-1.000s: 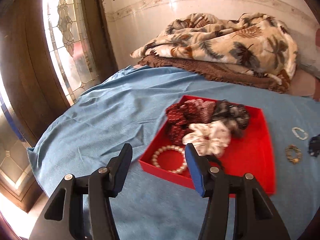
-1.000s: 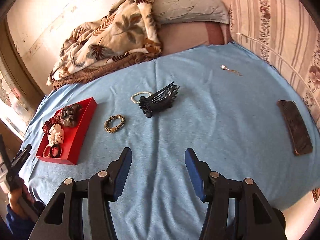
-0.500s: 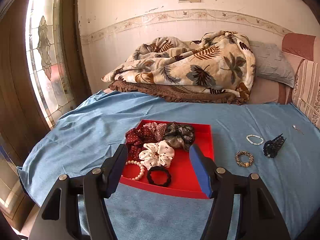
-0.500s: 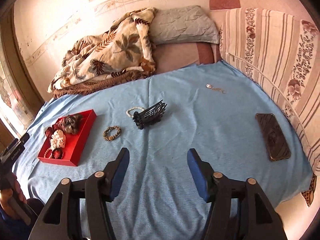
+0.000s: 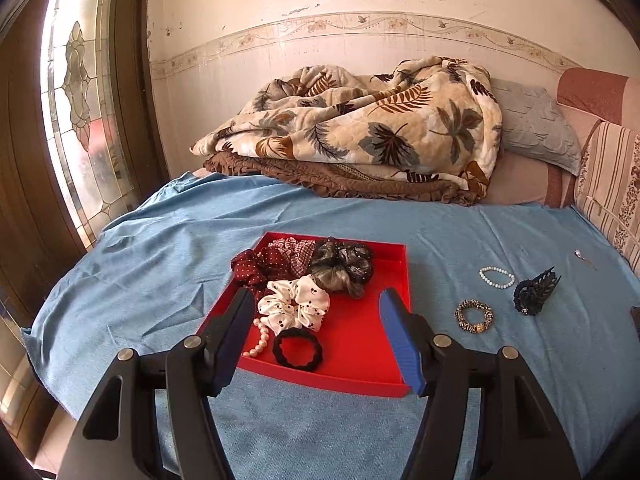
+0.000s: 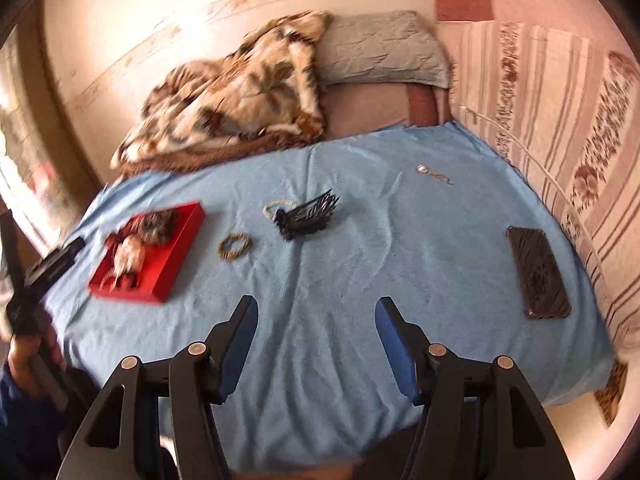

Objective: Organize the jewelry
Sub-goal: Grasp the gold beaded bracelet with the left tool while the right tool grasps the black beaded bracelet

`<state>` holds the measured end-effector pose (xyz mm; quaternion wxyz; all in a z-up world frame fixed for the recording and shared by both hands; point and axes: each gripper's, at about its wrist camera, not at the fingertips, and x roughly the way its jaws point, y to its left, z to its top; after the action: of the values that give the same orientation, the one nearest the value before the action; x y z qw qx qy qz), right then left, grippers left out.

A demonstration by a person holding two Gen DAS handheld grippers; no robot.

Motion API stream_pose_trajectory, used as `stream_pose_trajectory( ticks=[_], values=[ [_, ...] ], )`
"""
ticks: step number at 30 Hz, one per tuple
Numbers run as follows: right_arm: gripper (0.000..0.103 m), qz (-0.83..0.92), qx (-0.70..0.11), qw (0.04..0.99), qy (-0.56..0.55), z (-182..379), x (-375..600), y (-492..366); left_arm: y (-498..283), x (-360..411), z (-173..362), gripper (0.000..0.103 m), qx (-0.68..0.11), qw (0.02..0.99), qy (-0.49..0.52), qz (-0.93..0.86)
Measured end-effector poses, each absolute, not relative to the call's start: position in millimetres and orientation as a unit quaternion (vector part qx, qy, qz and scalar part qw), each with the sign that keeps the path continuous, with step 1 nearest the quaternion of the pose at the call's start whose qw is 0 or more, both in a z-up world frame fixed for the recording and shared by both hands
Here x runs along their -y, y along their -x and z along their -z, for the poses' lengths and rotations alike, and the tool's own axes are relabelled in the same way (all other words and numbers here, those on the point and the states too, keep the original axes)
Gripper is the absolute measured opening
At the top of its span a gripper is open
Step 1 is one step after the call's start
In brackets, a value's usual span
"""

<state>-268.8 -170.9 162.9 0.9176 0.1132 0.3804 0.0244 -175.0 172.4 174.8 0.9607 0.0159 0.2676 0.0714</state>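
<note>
On the bed's blue sheet (image 5: 168,256), at the centre of the left wrist view, sits a red tray (image 5: 372,344). It holds a dark red dotted scrunchie (image 5: 256,268), a checked one behind it, a dark grey scrunchie (image 5: 344,264), a white scrunchie with small dots (image 5: 294,306), a pearl bracelet (image 5: 260,338) and a black hair tie (image 5: 298,350) near the tray's front edge. Right of the tray, lying apart on the sheet, are a gold-and-black bracelet (image 5: 474,315), a white bead bracelet (image 5: 497,277) and a black claw clip (image 5: 536,290); a small silver piece (image 5: 584,258) lies toward the right edge.

At the bottom of that view, the left gripper (image 5: 316,344) has its fingers spread wide with nothing between them; they have just been opening. They hang in front of the tray without touching it.

Across the lower middle of the right wrist view, which is blurred, the right gripper (image 6: 316,344) also shows parted, empty fingers that have just been opening, above bare sheet. The tray lies at the left of that frame, the claw clip near the centre, and a dark phone (image 6: 538,272) at the right. A leaf-print blanket (image 5: 360,128) is heaped at the head of the bed.
</note>
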Motion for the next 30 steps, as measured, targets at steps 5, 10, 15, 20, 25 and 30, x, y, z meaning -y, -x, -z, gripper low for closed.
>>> stream_pose_trajectory(
  ticks=[5,10,15,20,25,30],
  values=[
    [0.069,-0.036,-0.421,0.906,0.005,-202,188,285,178,-174,-167,0.065,-0.273,0.959,-0.018,-0.078],
    [0.08,-0.028,-0.36,0.932,-0.03,-213,203,288,179,-178,-164,0.065,-0.3,0.951,0.013,-0.072],
    [0.081,-0.052,-0.357,0.916,-0.178,-162,208,236,176,-179,-171,0.065,-0.325,0.944,0.021,-0.062],
    [0.078,-0.073,-0.374,0.905,-0.19,-130,191,163,158,-164,-170,0.065,-0.341,0.938,0.006,-0.051],
    [0.067,-0.091,-0.395,0.878,-0.253,-104,195,93,113,-132,-155,0.065,-0.383,0.924,0.02,-0.012],
    [0.065,-0.092,-0.41,0.86,-0.289,-78,201,48,70,-91,-129,0.065,-0.409,0.912,0.01,0.027]
  ],
)
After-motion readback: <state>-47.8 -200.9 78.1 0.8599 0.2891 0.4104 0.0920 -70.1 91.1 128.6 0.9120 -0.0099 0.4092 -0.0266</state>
